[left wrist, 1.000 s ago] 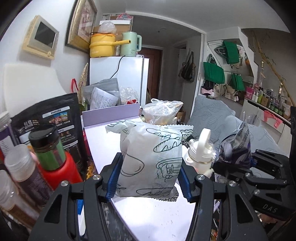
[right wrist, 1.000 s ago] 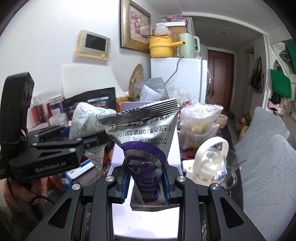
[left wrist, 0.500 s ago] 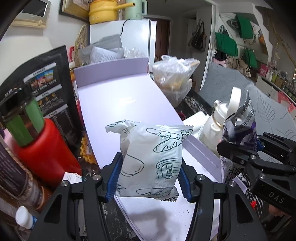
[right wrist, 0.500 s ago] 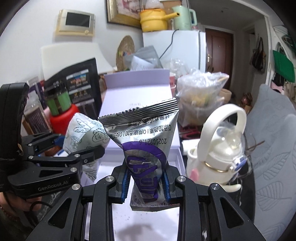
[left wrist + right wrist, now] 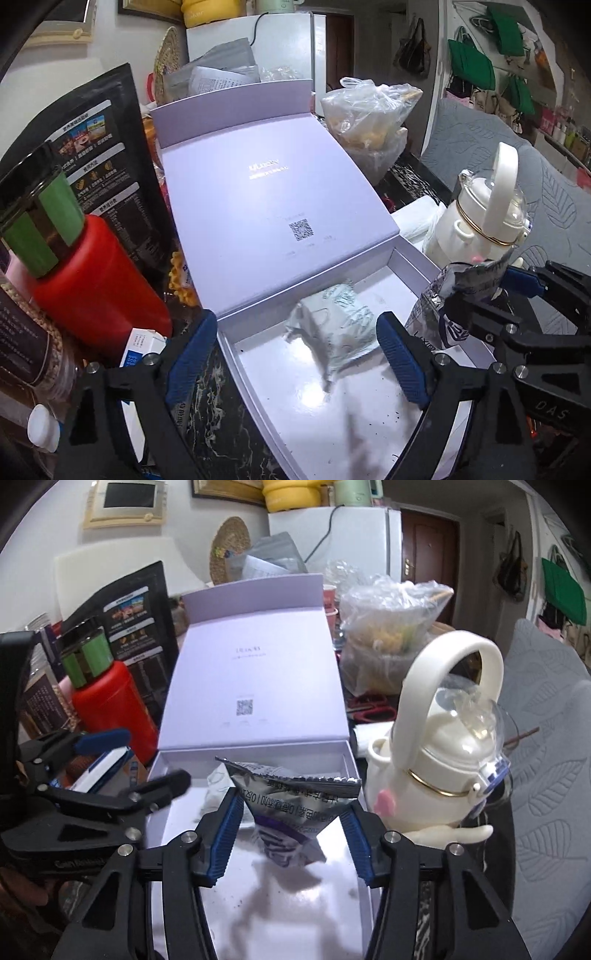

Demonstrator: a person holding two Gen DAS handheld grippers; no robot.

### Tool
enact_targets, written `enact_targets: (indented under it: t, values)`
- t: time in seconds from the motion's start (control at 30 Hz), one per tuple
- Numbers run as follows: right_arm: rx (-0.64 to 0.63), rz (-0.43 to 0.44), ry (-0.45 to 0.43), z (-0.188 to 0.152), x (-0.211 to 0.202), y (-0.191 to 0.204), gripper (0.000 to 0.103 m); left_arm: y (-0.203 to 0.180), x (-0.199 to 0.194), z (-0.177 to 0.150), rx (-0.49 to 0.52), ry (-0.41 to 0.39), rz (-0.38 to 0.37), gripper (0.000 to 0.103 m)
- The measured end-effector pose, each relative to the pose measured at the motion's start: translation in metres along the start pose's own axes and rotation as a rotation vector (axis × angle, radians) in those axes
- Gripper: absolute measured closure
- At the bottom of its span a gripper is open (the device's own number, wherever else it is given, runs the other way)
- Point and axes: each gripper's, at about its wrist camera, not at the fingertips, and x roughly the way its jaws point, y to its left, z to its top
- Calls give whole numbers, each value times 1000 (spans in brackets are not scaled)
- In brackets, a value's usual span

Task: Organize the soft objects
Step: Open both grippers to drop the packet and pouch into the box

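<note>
A white snack packet [image 5: 332,328] with green line drawings lies blurred inside the open lavender box [image 5: 402,258]. My left gripper [image 5: 295,354] hangs over it, its jaws opening, and the blue pads [image 5: 192,354] stand well clear of the packet. A silver and purple packet [image 5: 291,812] sits between my right gripper's [image 5: 291,838] opening jaws, over the box floor [image 5: 295,904]; the pads [image 5: 225,830] are off its sides. The silver packet [image 5: 439,321] and right gripper [image 5: 517,306] show at the right of the left wrist view. The left gripper [image 5: 136,760] shows at the left of the right wrist view.
The box's raised lid [image 5: 255,672] leans back. On the left stand a red bottle [image 5: 92,280] with a green-banded cap and a black pouch [image 5: 110,166]. On the right are a white kettle-shaped bottle [image 5: 443,768] and a clear plastic bag [image 5: 388,635]. A grey sofa [image 5: 546,775] lies beyond.
Both grippers came down toward the box and tipped forward. Both jaws have opened: the white packet has dropped into the box, and the silver packet has come loose between the right pads.
</note>
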Motion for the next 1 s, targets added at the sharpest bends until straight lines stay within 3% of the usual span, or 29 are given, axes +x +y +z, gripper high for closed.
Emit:
enact_targets:
  t: [0.17, 0.43, 1.0]
  values:
    - [-3, -13, -19, 0, -3, -1, 44, 6, -5, 2, -15, -8, 7, 14]
    - [-3, -26, -38, 3, -15, -2, 44, 10, -22, 5, -23, -40, 4, 14]
    - [-32, -28, -136, -9, -77, 15, 44, 11, -94, 0, -43, -150, -19, 14]
